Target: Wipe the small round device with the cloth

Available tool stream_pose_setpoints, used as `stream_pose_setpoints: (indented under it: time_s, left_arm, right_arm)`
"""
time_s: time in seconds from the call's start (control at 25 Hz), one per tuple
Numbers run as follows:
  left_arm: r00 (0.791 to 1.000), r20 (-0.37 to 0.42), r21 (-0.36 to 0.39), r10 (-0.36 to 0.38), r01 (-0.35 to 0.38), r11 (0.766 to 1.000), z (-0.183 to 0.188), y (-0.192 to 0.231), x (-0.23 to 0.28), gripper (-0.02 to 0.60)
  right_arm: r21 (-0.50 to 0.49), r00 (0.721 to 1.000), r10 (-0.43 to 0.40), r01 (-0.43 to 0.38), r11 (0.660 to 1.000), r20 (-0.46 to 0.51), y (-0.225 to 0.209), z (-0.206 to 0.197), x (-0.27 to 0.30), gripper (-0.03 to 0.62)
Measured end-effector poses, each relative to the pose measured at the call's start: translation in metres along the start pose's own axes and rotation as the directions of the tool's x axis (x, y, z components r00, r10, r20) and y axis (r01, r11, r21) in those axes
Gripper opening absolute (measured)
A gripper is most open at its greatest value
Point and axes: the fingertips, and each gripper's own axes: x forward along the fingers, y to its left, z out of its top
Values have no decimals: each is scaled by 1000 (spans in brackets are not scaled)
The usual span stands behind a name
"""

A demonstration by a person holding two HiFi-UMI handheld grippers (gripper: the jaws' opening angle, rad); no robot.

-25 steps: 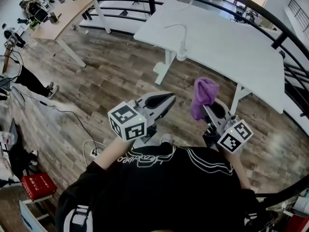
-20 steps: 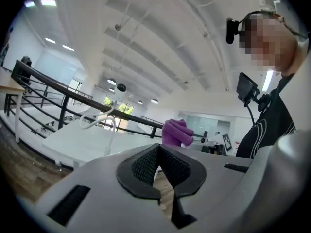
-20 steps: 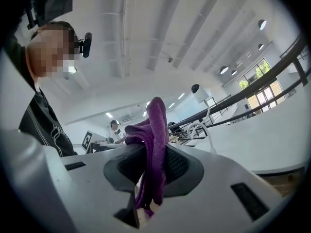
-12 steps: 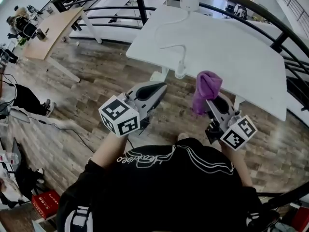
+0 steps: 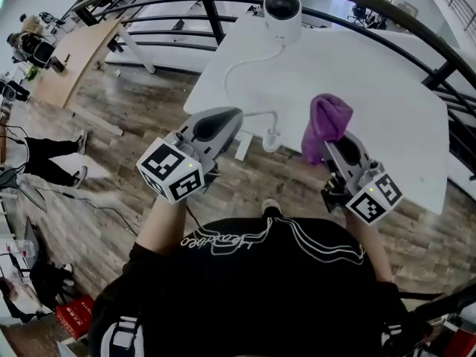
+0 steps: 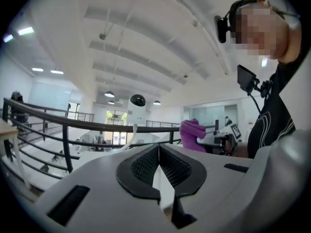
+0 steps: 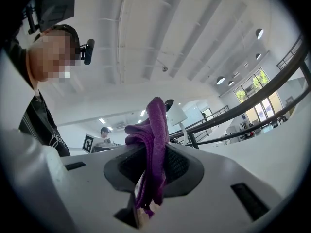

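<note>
The small round device (image 5: 282, 13), white with a black domed top, stands at the far edge of the white table (image 5: 387, 88). It also shows ahead in the left gripper view (image 6: 137, 106) and, partly behind the cloth, in the right gripper view (image 7: 176, 112). My right gripper (image 5: 335, 146) is shut on a bunched purple cloth (image 5: 327, 123), which sticks up between the jaws (image 7: 153, 144). My left gripper (image 5: 223, 119) is shut with nothing in it (image 6: 158, 152). Both are held level over the table's near edge, well short of the device.
A white cable (image 5: 238, 64) runs from the device to a white post (image 5: 271, 136) at the table's near edge. A black curved railing (image 5: 372, 21) arcs behind the table. A wooden desk (image 5: 74, 58) and a person's legs (image 5: 52, 151) are at the far left.
Both grippers have moved forward from over the wooden floor to the table's near edge, the cloth still in the right one. The device has come closer in the head view.
</note>
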Motion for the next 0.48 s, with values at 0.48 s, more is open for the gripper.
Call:
stream_pose_setpoints:
  time_s: [0.48]
  left_arm:
    - [988,-141,184,-69,94,978,-2,94,90,87]
  right_arm:
    - [7,999,30,-30,1000,-12,-104,11,68,72]
